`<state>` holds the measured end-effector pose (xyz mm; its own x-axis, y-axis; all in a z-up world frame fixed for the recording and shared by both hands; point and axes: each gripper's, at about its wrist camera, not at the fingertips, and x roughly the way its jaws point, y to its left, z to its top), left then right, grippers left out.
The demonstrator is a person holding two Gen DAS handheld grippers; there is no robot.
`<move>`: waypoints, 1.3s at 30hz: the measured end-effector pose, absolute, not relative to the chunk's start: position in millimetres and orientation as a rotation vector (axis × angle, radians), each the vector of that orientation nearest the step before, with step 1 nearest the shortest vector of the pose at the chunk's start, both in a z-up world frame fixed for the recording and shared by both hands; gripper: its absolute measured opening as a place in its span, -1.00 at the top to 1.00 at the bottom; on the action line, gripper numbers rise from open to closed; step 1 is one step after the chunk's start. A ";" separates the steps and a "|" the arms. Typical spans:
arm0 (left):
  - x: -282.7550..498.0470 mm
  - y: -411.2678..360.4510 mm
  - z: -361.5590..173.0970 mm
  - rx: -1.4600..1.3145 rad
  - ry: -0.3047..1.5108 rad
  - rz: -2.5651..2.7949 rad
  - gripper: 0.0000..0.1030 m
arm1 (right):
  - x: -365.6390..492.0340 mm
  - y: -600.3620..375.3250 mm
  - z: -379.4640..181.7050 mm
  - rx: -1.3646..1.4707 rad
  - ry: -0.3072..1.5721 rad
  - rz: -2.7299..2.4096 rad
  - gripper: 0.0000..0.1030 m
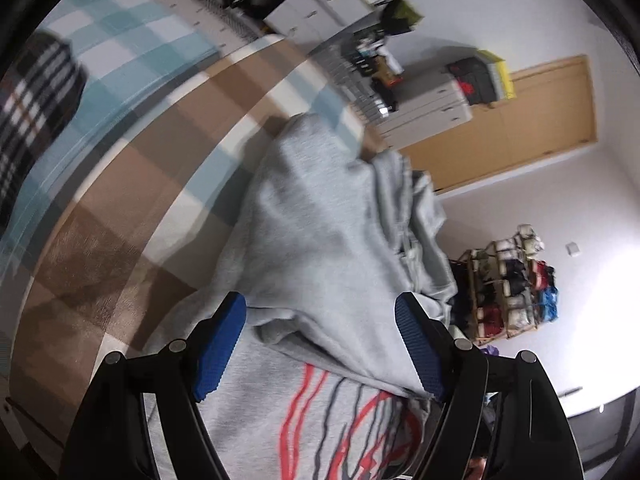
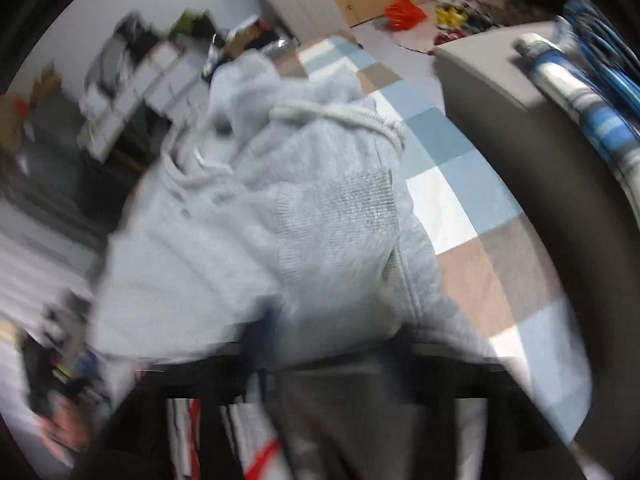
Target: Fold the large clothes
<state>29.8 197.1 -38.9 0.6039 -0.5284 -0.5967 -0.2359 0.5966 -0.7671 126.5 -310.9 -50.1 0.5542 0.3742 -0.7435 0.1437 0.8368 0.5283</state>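
Observation:
A light grey hoodie (image 1: 320, 216) with a red and dark print on its front lies bunched on a checked bedspread (image 1: 132, 208). My left gripper (image 1: 320, 344) is open, its blue pads (image 1: 218, 348) standing wide on either side of a grey fold that rests between them. In the right wrist view the hoodie (image 2: 304, 216) fills the middle, with its drawstring (image 2: 340, 114) and a ribbed cuff showing. My right gripper (image 2: 328, 344) is blurred and mostly covered by the grey cloth; how its jaws stand is hidden.
A dark striped garment (image 1: 32, 96) lies at the bed's far left. White drawer units (image 1: 424, 108), a wooden door (image 1: 516, 120) and a rack of clothes (image 1: 508, 284) stand beyond the bed. A grey headboard or box (image 2: 520, 152) stands at the right.

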 end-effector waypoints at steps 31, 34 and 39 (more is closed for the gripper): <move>69.2 154.8 -41.3 -0.806 1.097 -0.440 -0.34 | 186.8 -150.8 -54.2 -0.196 0.961 0.155 -1.00; 75.6 141.4 -33.3 -0.742 1.054 -0.442 -0.50 | 179.1 -137.6 -68.5 -0.293 0.998 0.193 -1.00; 105.5 122.7 -81.4 -0.663 1.213 -0.335 -0.48 | 185.9 -137.2 -105.8 -0.380 1.099 0.154 -1.00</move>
<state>105.5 122.7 -81.4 0.3327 -0.5716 -0.7501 -0.1055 0.7678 -0.6319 185.9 -137.2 -105.8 0.4520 -0.0644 -0.8897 -0.3072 0.9251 -0.2231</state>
